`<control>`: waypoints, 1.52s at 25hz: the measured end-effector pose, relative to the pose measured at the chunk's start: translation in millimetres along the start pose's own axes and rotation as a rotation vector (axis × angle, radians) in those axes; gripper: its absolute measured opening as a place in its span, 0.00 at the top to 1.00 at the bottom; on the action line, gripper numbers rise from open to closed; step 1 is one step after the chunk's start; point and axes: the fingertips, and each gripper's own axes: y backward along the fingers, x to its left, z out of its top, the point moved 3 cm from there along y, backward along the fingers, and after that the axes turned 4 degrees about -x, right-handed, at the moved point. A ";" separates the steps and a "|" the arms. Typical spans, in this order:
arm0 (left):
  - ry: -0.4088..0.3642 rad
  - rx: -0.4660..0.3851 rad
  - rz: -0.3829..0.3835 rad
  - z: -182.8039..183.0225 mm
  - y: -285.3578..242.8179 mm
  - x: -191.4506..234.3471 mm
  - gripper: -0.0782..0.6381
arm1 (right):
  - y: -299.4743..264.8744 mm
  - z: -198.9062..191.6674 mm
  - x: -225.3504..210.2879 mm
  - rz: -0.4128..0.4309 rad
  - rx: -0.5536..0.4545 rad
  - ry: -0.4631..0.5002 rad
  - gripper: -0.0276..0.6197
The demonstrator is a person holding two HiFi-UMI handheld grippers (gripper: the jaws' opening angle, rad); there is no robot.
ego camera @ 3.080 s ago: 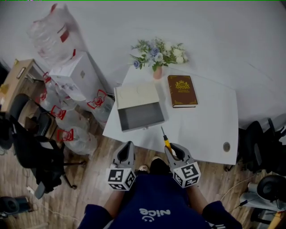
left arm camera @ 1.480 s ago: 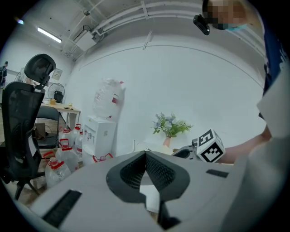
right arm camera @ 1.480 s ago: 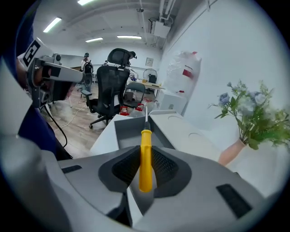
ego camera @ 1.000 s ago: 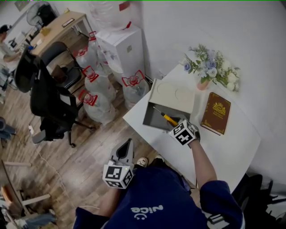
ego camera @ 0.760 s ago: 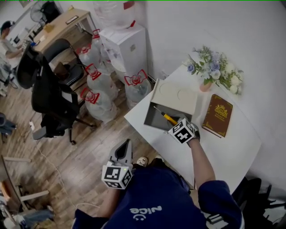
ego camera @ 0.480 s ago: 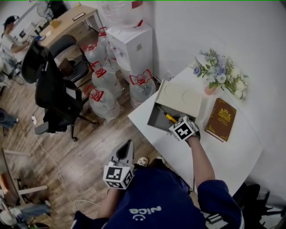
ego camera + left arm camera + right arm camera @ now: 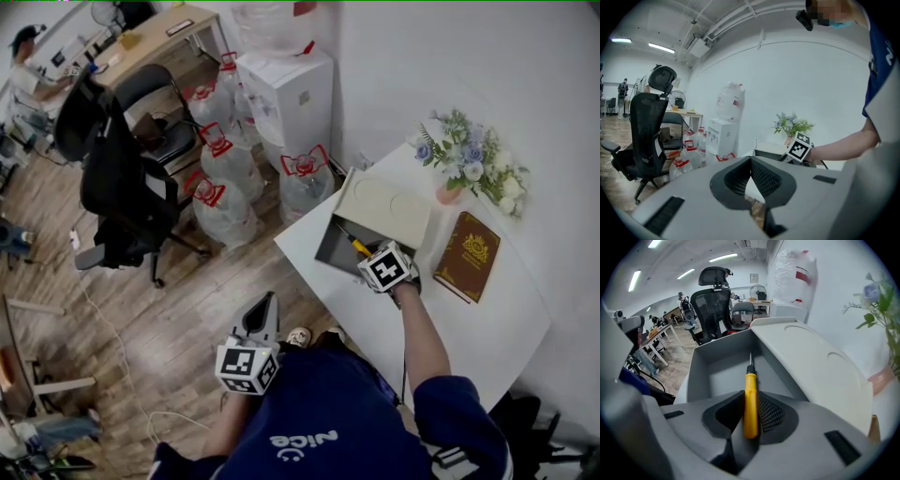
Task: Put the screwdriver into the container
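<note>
1. An open-plan office: black swivel chairs (image 7: pixel 122 183) stand by wooden desks (image 7: pixel 155 33) on a plank floor.
2. A water dispenser (image 7: pixel 291 89), spare jugs (image 7: pixel 225 202) beside it.
3. Strip lights (image 7: pixel 724 258) overhead.

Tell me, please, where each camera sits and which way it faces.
Head view: on the person's head, looking steeply down at the white table, container and both grippers; torso and right forearm show.
Left gripper view: on the left gripper, facing roughly level toward the table; its shut jaws and the person's arm show.
Right gripper view: on the right gripper, looking down into the container; its jaws hold the screwdriver.
Shared: head and right gripper views both show screwdriver and container.
</note>
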 end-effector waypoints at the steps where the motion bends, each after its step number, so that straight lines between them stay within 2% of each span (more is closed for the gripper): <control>1: -0.003 0.000 -0.004 0.0 -0.3 -1.5 0.87 | 0.0 -0.1 0.4 -0.002 0.001 -0.001 0.81; 6: -0.007 0.005 -0.009 -2.0 1.3 -3.4 0.87 | 3.6 -0.1 0.8 -0.048 -0.018 0.020 0.73; 8: 0.000 0.005 -0.008 -3.3 2.6 -3.5 0.87 | 7.5 3.0 0.0 -0.054 -0.047 -0.005 0.73; 12: 0.005 0.004 -0.013 -4.3 4.8 -3.2 0.87 | 25.2 19.4 0.8 -0.047 -0.195 -0.108 0.73; 15: 0.004 -0.004 -0.029 -4.1 3.6 -5.6 0.87 | 51.7 35.9 -5.6 -0.079 -0.327 -0.175 0.73; 18: 0.003 -0.003 -0.053 -4.0 2.1 -10.6 0.87 | 77.9 44.9 -10.1 -0.116 -0.408 -0.202 0.73; 24: -0.009 -0.016 -0.112 2.6 -2.2 -20.1 0.87 | 129.4 48.9 -7.7 -0.204 -0.559 -0.247 0.74; 29: -0.015 -0.044 -0.197 12.4 -7.3 -32.8 0.87 | 172.4 40.2 5.6 -0.281 -0.675 -0.289 0.75; 38: -0.047 -0.105 -0.363 36.5 -16.8 -64.7 0.87 | 236.1 -9.6 37.0 -0.452 -0.802 -0.361 0.75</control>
